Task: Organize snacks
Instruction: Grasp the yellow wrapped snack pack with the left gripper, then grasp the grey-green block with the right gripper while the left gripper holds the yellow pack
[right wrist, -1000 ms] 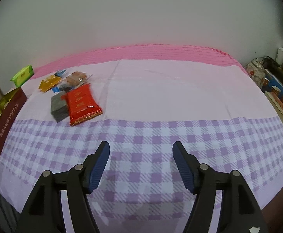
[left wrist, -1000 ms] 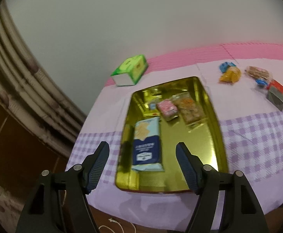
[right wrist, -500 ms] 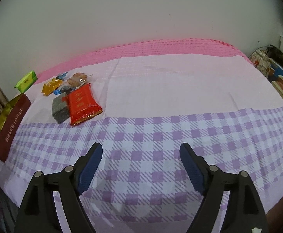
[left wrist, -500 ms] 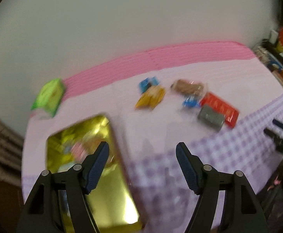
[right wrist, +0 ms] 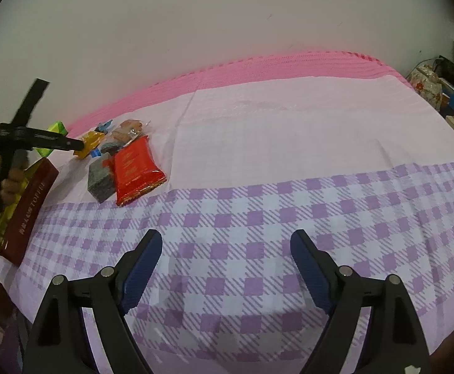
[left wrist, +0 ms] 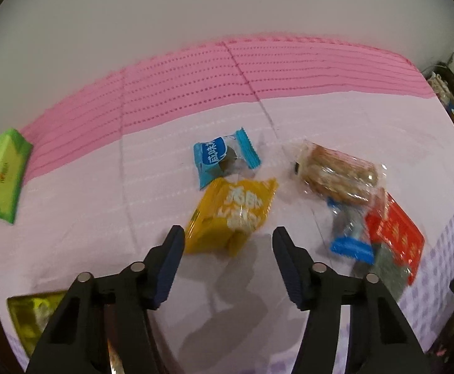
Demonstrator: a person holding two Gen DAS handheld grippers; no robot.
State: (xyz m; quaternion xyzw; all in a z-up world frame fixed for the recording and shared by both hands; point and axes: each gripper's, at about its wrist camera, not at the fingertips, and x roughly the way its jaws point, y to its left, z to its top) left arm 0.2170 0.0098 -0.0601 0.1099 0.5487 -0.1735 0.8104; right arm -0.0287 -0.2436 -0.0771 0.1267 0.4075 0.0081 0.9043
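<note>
Hovering with left claw spread just short of a crinkled yellow packet printed white, lying flat; right claw gaping over checks.

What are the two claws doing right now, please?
Left claw: open, empty, just short of the yellow packet.
Right claw: open, empty, over the cloth.

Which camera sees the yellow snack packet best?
The left wrist view: the yellow snack packet lies big and close, just ahead of the open left tool. The right wrist view shows it small, far off, partly hidden.
</note>
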